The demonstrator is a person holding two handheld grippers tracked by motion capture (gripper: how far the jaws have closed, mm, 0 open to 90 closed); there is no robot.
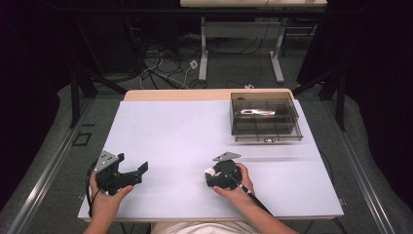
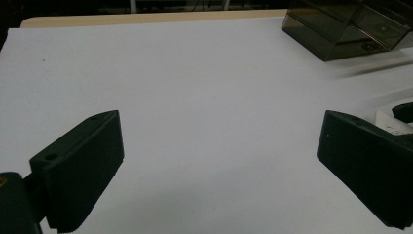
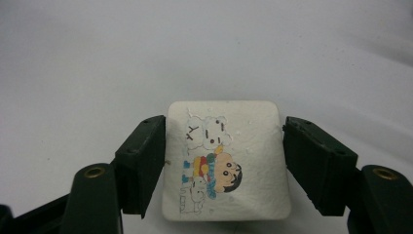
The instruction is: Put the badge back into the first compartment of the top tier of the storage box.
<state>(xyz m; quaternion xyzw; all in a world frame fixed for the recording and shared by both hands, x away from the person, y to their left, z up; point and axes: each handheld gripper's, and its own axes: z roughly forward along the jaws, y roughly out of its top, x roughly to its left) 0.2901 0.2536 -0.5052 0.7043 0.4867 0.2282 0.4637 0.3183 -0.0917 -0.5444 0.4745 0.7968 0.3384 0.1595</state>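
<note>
Right gripper [image 3: 224, 170]: 2 jaws flanking a white square cartoon-printed block [image 3: 226, 161] on the tabletop [image 1: 170, 131], touching or nearly so; grip uncertain. Probably light, slightly soft; best pinched on opposite flat sides. Left gripper [image 2: 219, 161]: jaws wide apart, empty.

Tons of room on the counter [image 1: 170, 136]: whole middle and far left is bare, so my left fingers [image 2: 78, 170] can go straight ahead. Only obstacle is the smoky plastic box [image 1: 265, 118] at the far right. A white square tile [image 3: 226, 161] sits snug between my right fingers [image 3: 146, 161].
</note>
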